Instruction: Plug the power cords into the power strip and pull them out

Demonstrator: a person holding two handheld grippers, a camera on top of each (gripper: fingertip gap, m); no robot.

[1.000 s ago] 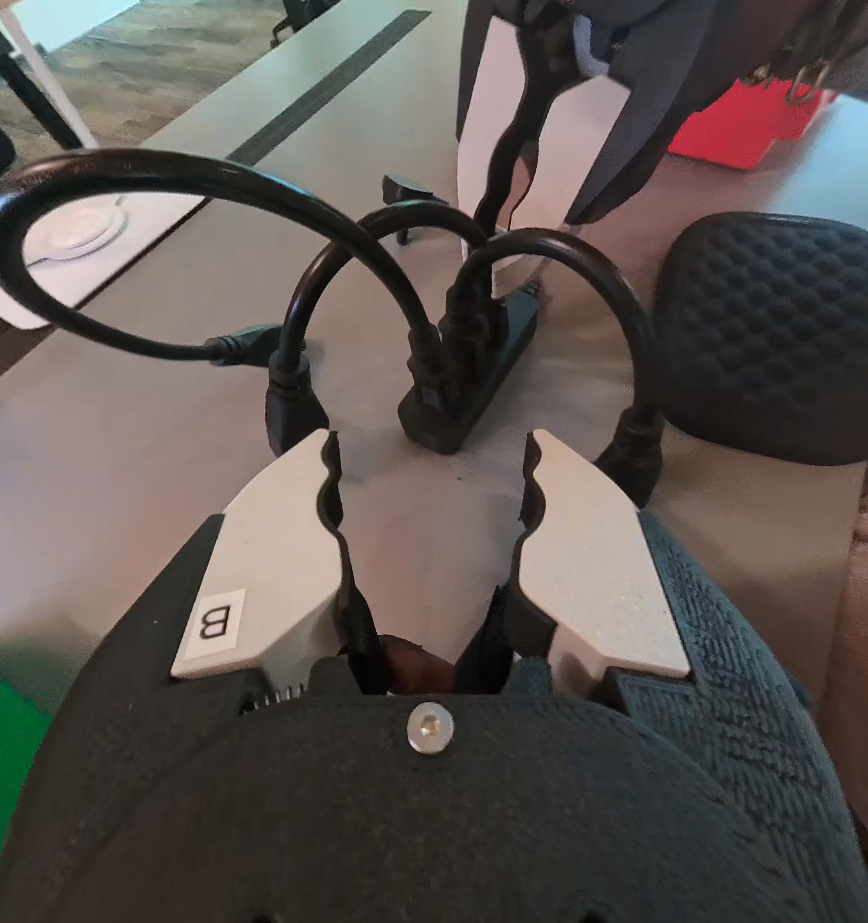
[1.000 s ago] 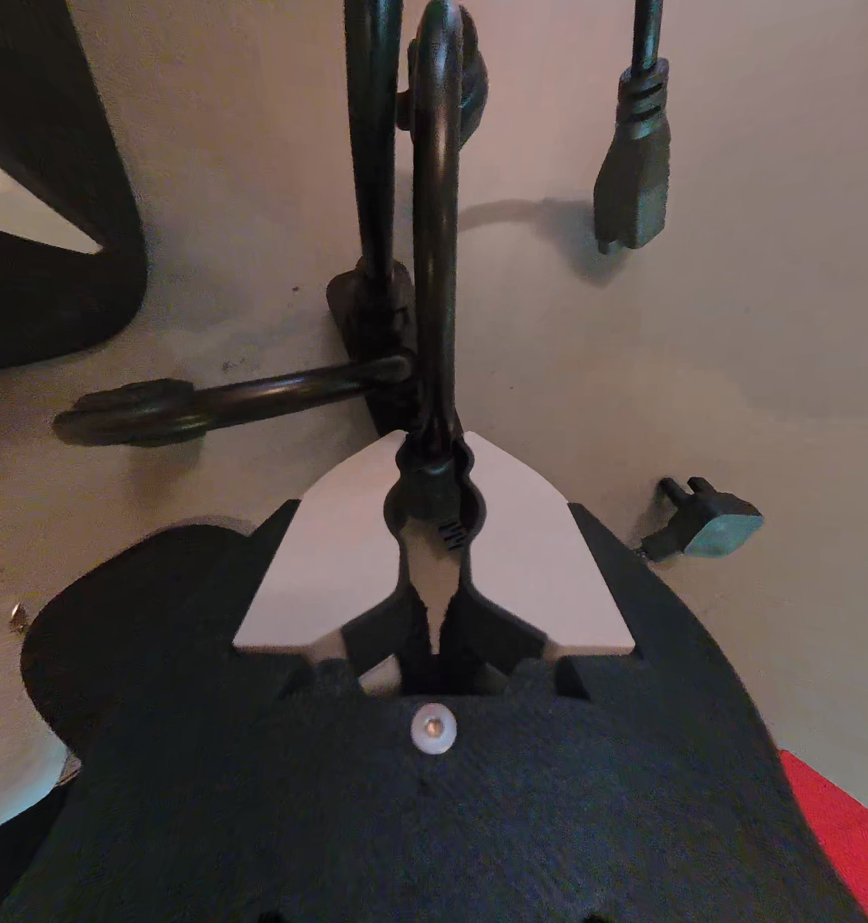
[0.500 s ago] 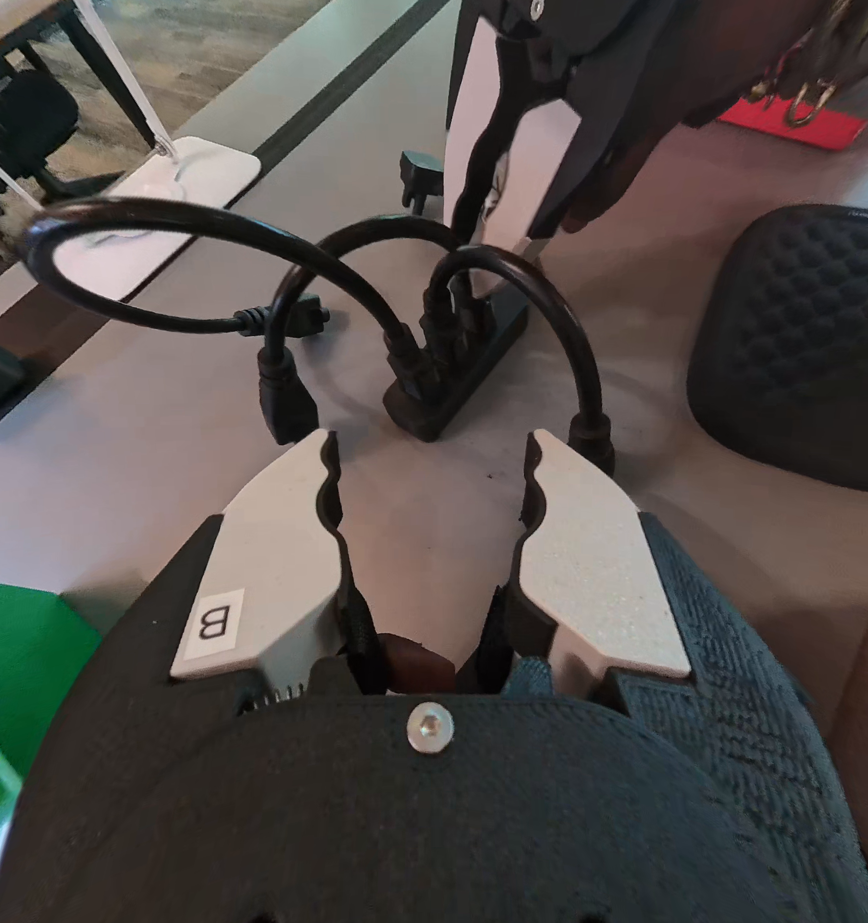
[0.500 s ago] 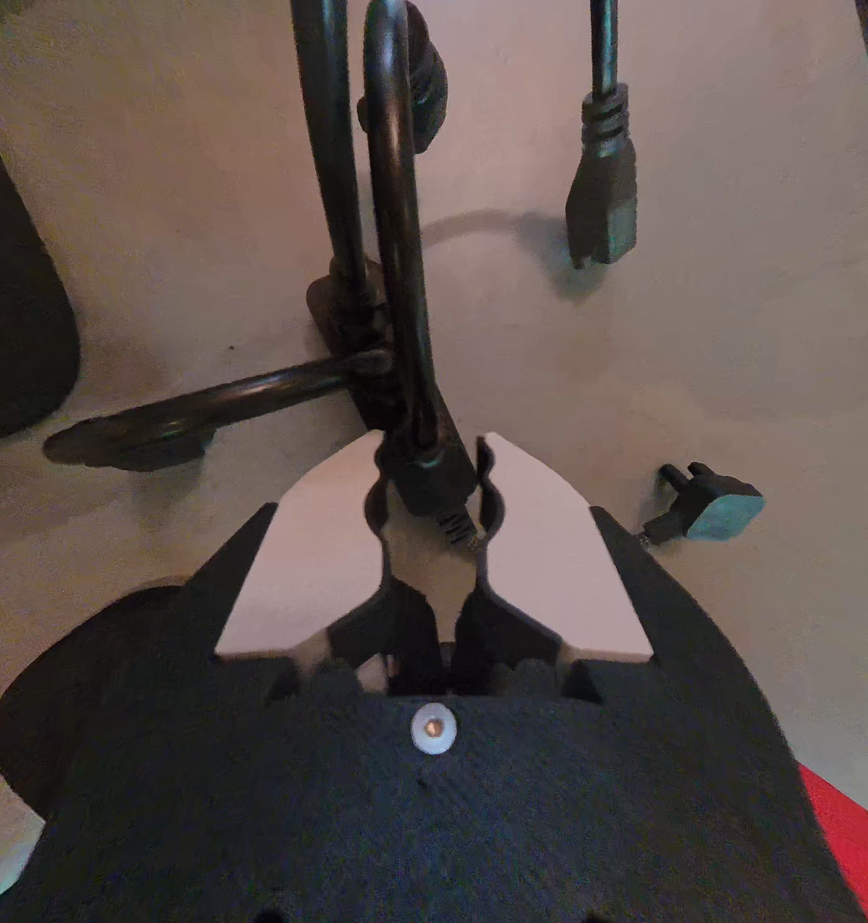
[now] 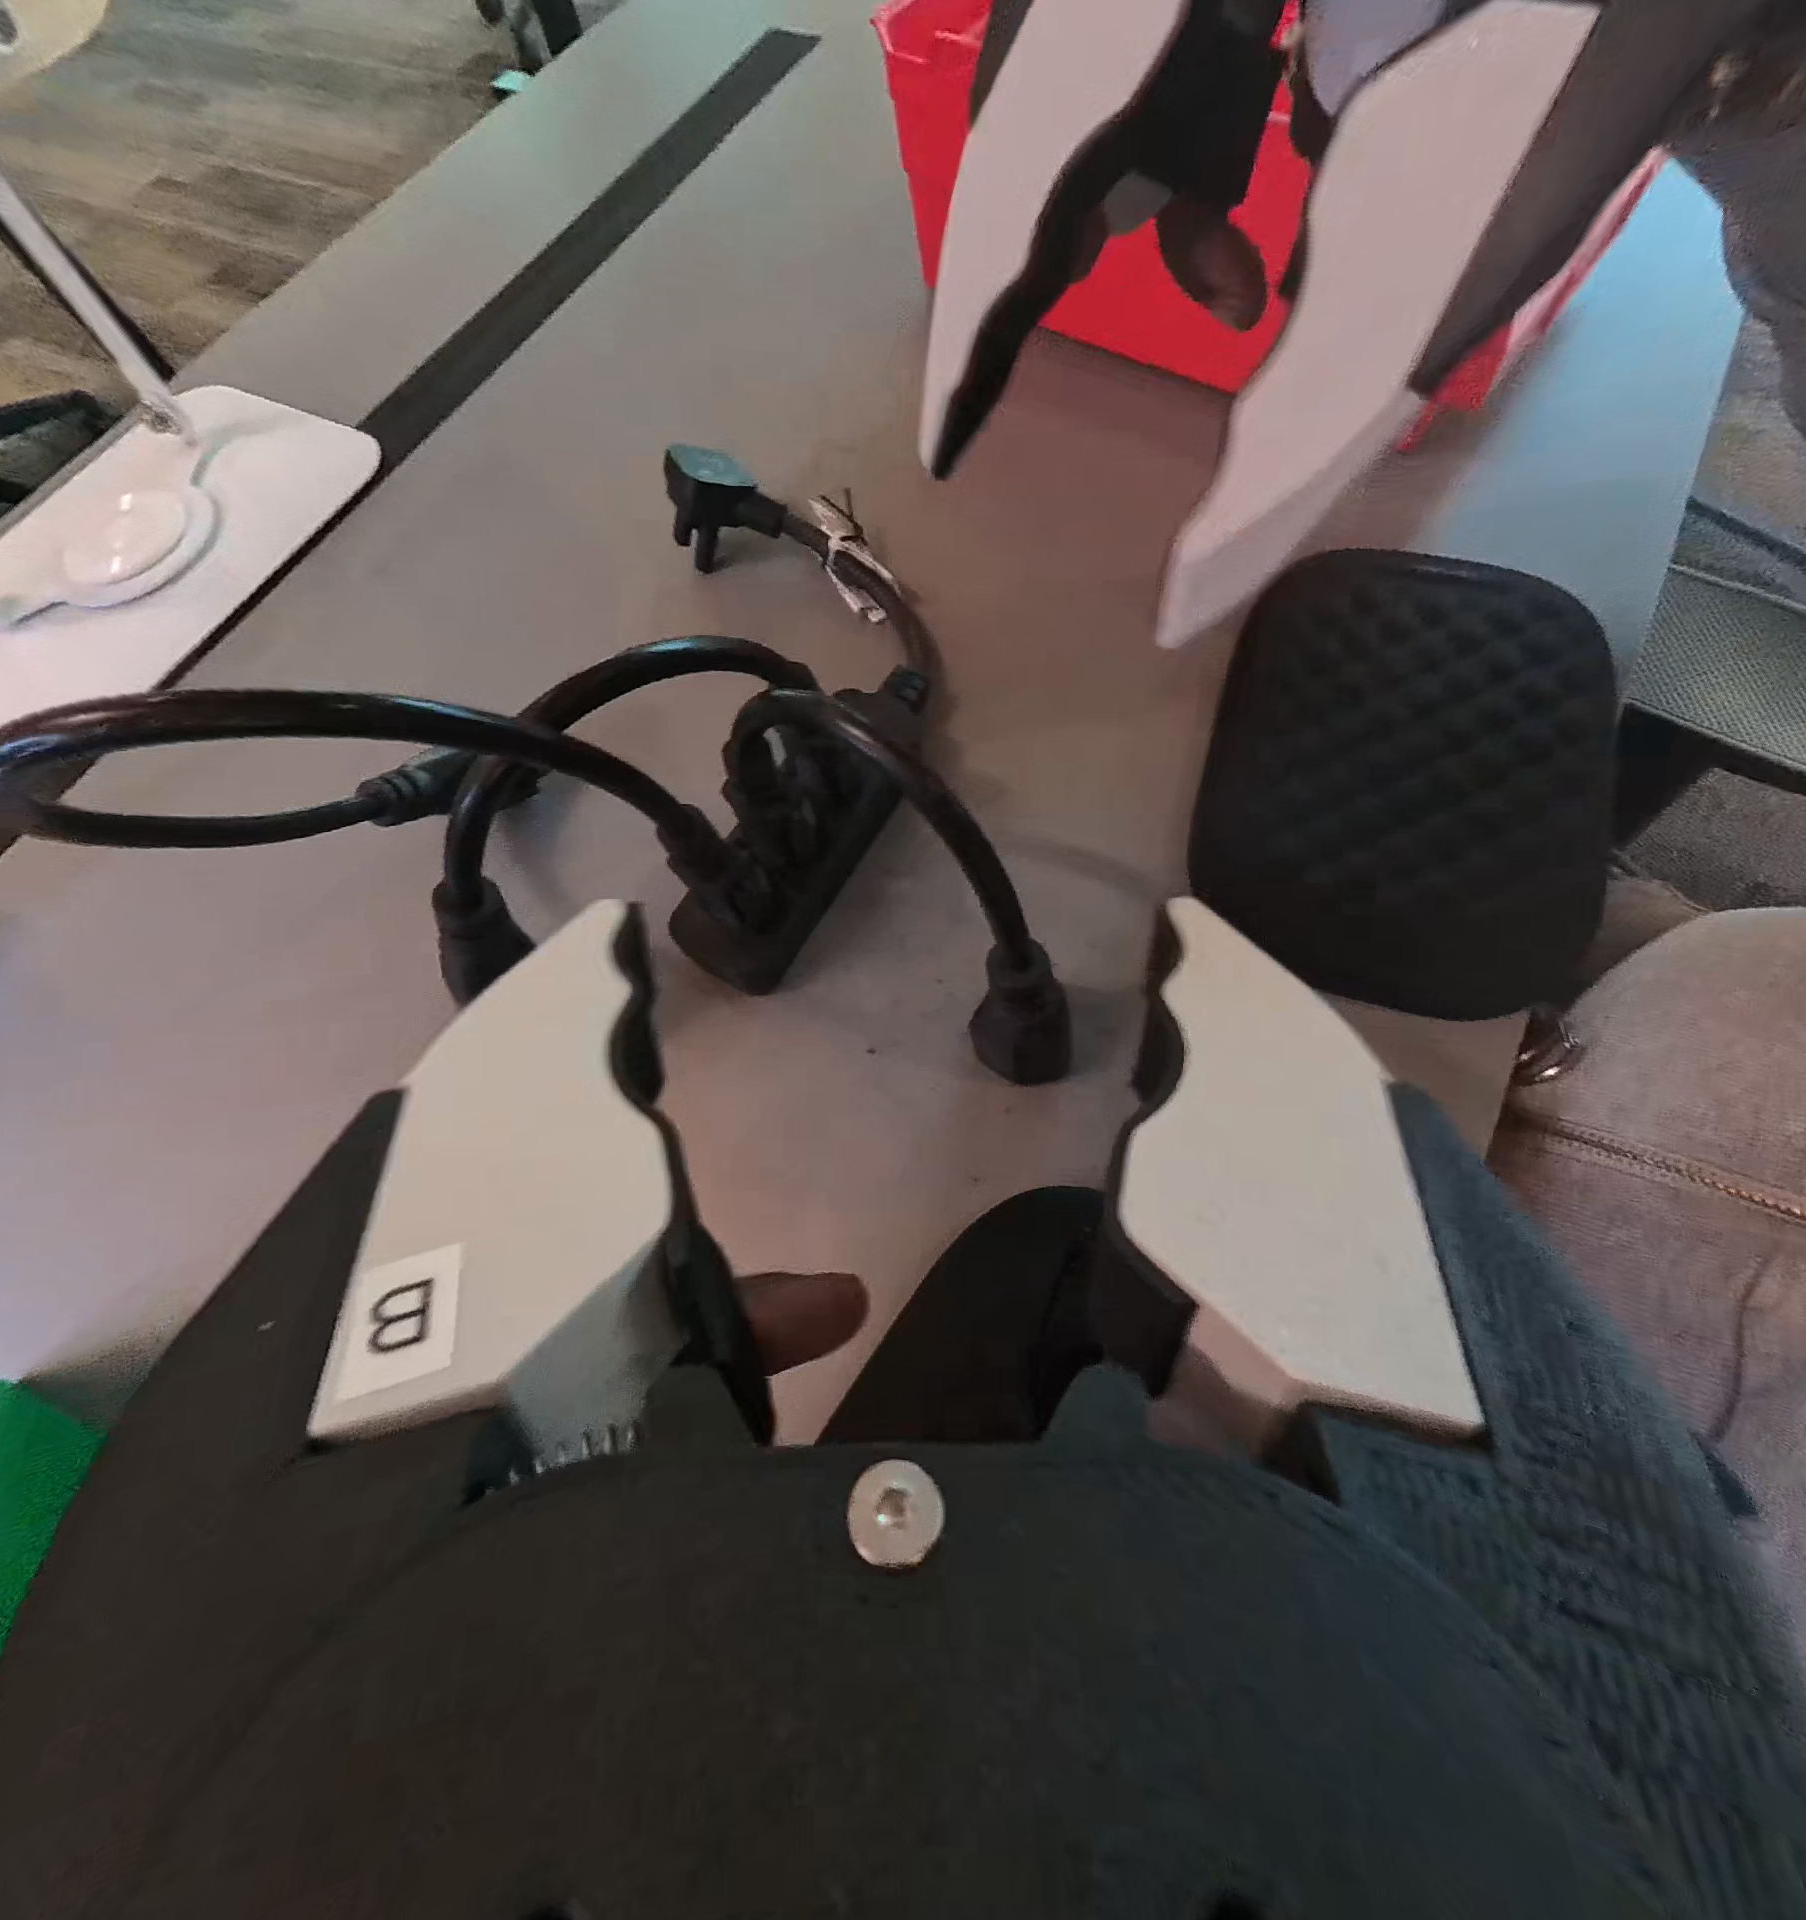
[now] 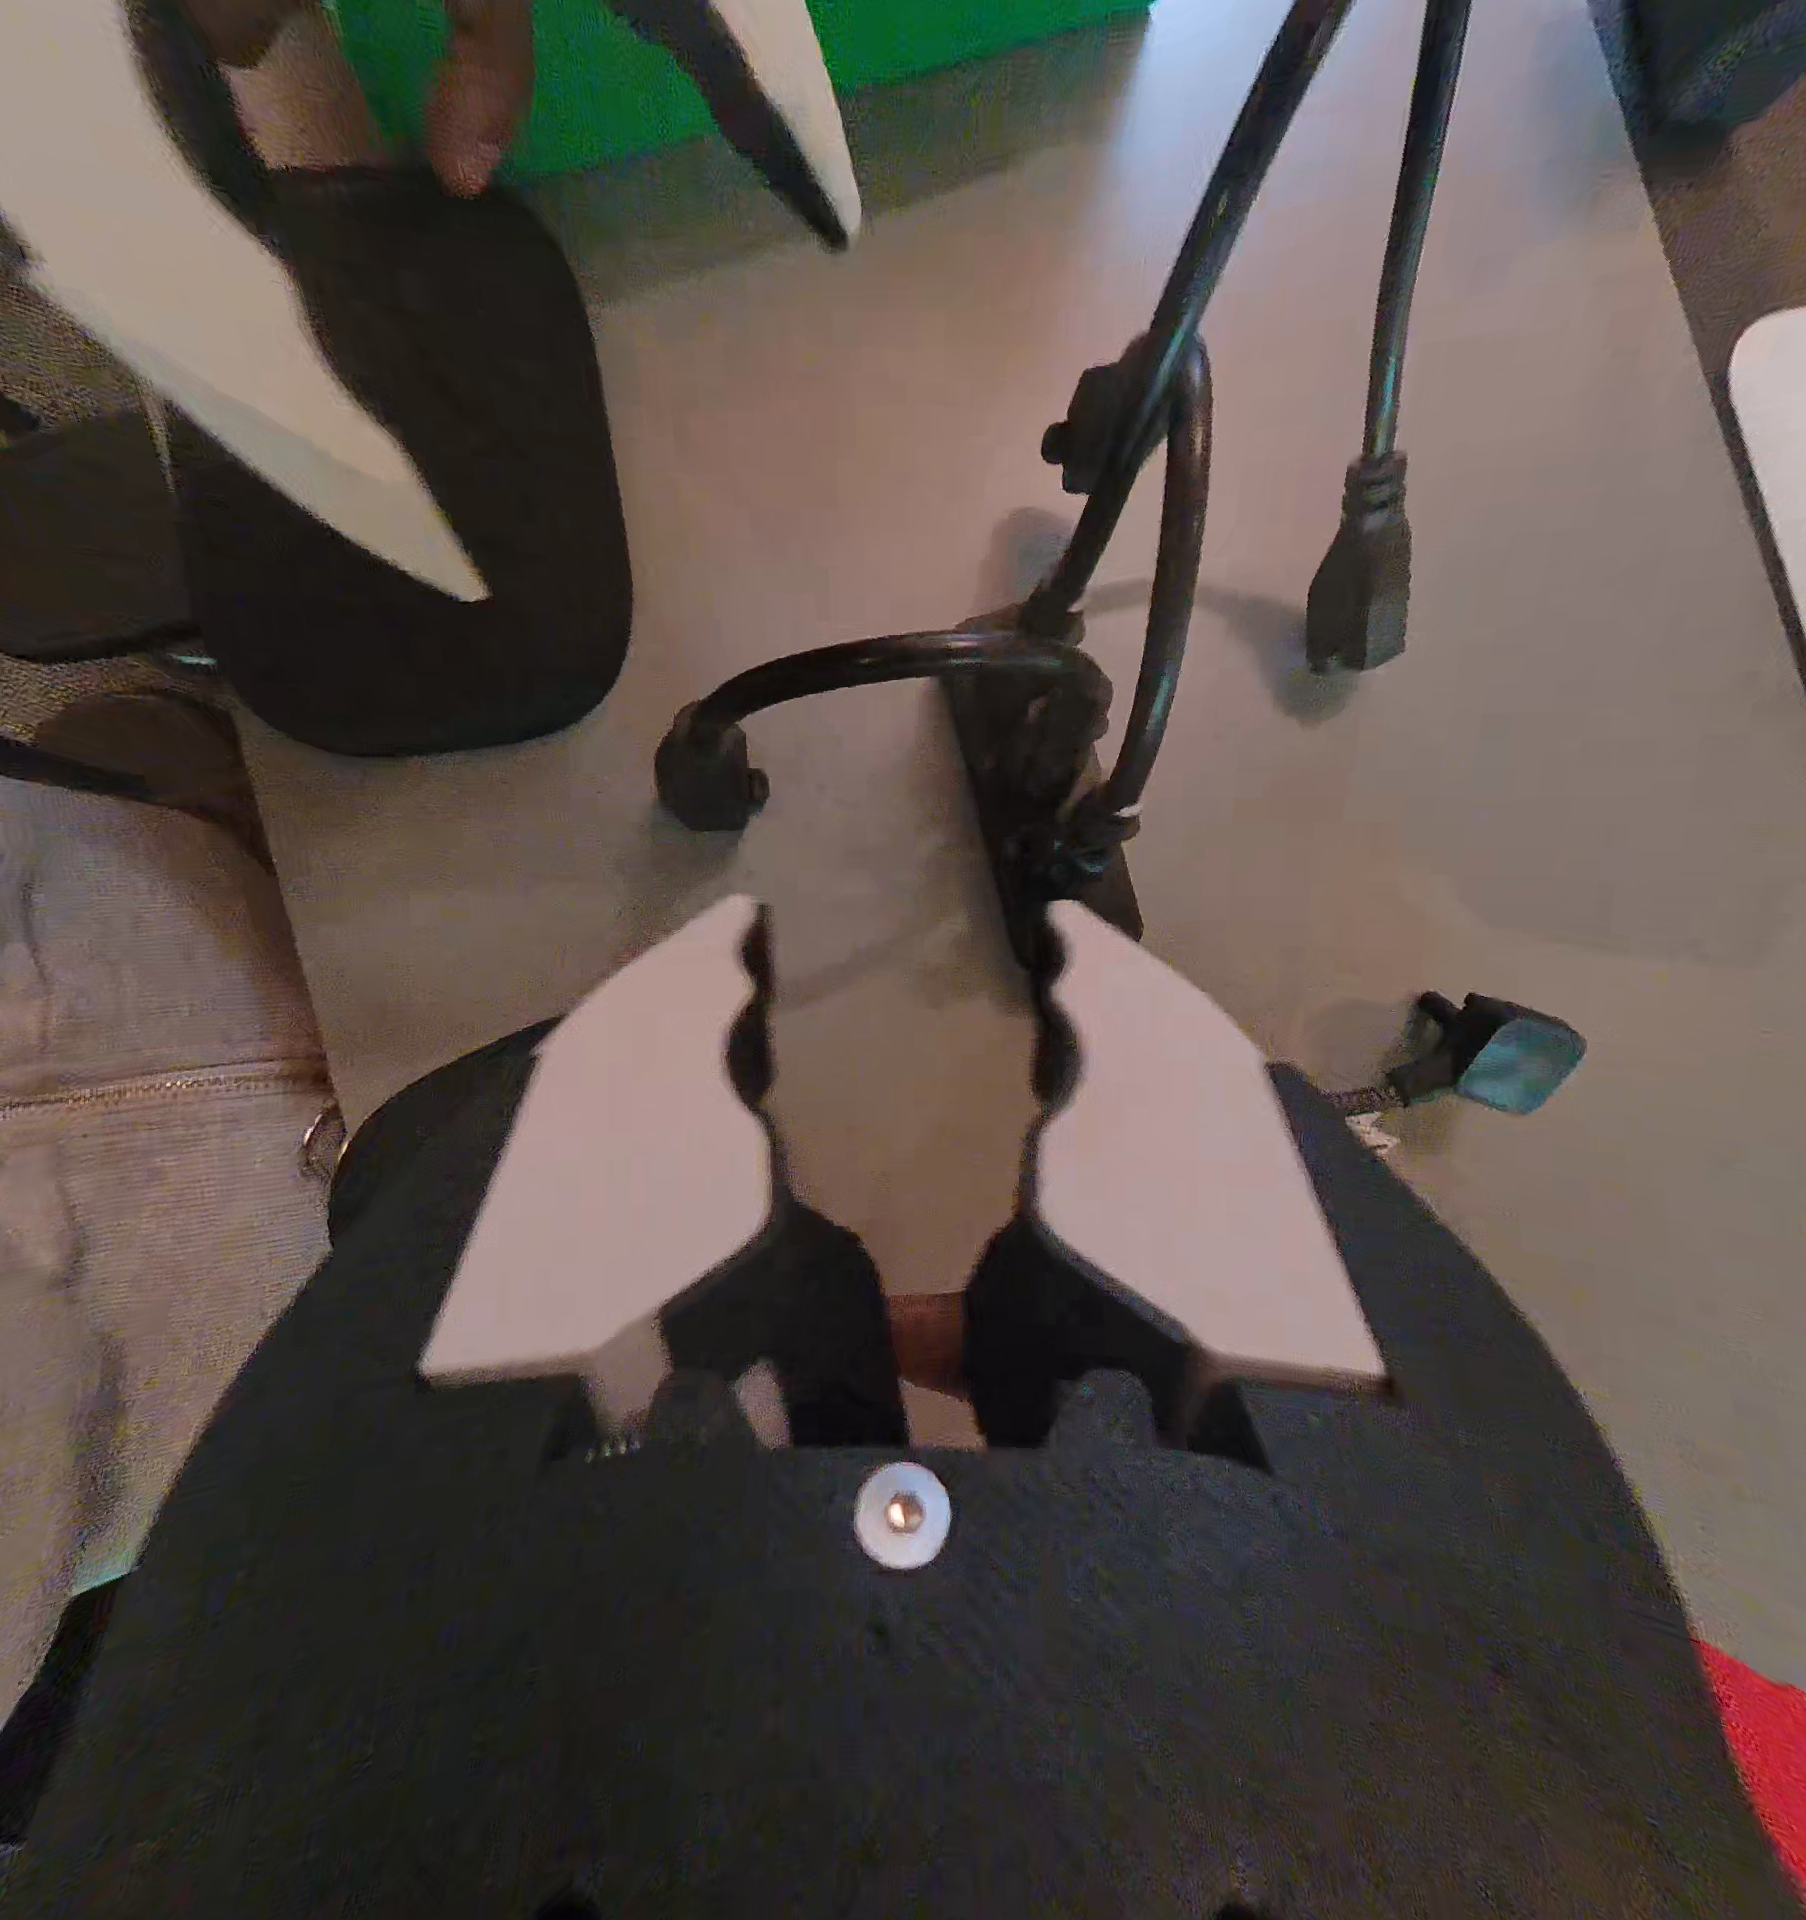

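A black power strip [image 5: 785, 873] lies on the grey table [image 5: 203, 1091], with three short black power cords plugged into it. Their loose ends rest on the table, one at the right [image 5: 1024, 1023] and one at the left [image 5: 473, 935]. My left gripper [image 5: 897, 925] is open and empty, just short of the strip. My right gripper [image 6: 904, 914] is open and empty above the strip [image 6: 1034, 758]. It also shows raised and open in the left wrist view [image 5: 1060, 551]. The strip's own plug [image 5: 712, 483] lies loose behind it.
A black quilted case [image 5: 1398, 779] lies right of the strip. A red box [image 5: 1127, 301] stands at the back, a green object [image 5: 5, 1507] at the near left, and a white lamp base [image 5: 151, 499] at the far left. A person's grey clothing [image 5: 1709, 1143] is at the right.
My right gripper was shut on a cord's plug at the strip; it opened, let the plug go and lifted away. My left gripper opened wider and drew back from the strip.
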